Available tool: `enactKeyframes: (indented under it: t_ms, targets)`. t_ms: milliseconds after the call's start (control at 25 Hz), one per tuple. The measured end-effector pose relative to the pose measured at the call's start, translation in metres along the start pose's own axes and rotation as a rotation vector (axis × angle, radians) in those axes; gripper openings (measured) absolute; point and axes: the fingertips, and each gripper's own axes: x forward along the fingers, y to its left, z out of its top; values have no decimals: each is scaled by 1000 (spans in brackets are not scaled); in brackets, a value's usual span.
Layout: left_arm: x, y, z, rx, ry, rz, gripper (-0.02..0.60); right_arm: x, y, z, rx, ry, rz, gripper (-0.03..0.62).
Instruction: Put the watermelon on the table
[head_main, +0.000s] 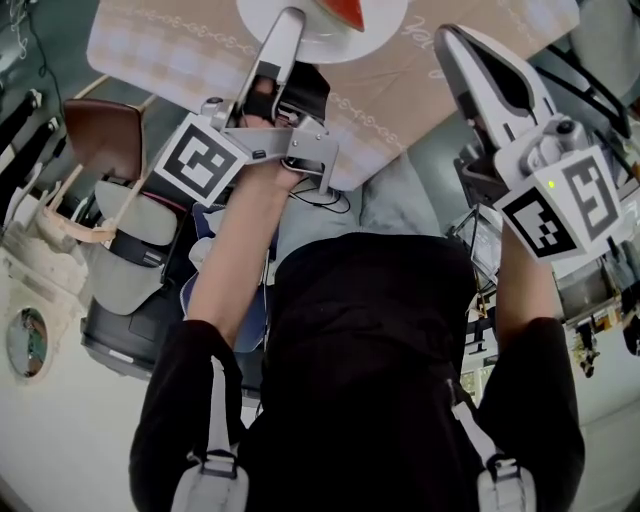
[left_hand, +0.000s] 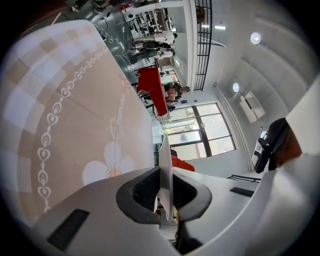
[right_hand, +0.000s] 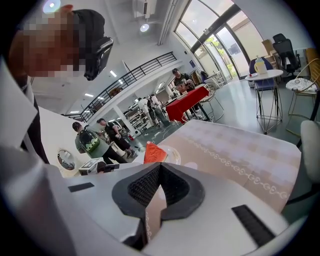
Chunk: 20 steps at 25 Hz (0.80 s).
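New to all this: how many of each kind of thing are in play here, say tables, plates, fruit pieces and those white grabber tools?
Table with beige checked cloth: 1
Round white plate: 1
Red watermelon wedge: 1
White two-jaw grippers: 2, the left gripper and the right gripper
Total: 5

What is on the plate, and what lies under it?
A watermelon slice sits on the plate, whose rim the left tool clamps. Below is the tablecloth; the plate covers that patch, so contact can't be judged.
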Motion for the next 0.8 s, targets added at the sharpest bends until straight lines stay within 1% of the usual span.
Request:
enactKeyframes:
  t_ms: [280, 440, 640, 800]
  targets:
    - [12, 28, -13, -17, 41, 24, 31, 8, -13, -15, 38, 4, -5, 14]
    - [21, 48, -12, -29, 47, 37, 31, 20, -24, -21, 52, 12, -5, 14]
    - [19, 56, -12, -39, 52, 29, 31, 18, -19, -27, 51, 14, -18, 14]
    - [20, 67, -10, -45, 61, 34, 31, 21, -21, -39, 77, 29, -23, 14]
